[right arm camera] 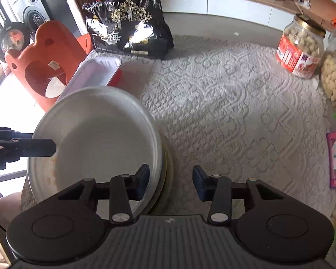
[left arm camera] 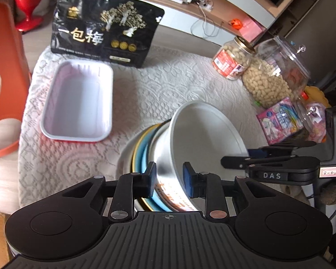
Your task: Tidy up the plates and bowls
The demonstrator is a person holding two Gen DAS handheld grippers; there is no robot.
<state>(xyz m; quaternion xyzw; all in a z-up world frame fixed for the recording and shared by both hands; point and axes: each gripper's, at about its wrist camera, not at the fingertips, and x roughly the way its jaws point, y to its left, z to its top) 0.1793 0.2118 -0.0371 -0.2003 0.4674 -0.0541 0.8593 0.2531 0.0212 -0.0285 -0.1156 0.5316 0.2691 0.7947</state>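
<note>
The left gripper (left arm camera: 169, 178) has its blue pads either side of a white paper bowl's (left arm camera: 203, 130) near wall; contact unclear. The bowl tilts on stacked plates (left arm camera: 143, 150) just ahead. The right gripper (right arm camera: 170, 185) straddles its rim, pads apart. Light, thin-walled, likely crushable; grip the rim gently.

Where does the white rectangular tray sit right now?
The white rectangular tray lies on the lace tablecloth, upper left in the left wrist view, just in front of the black snack bag and beside the orange chair.
</note>
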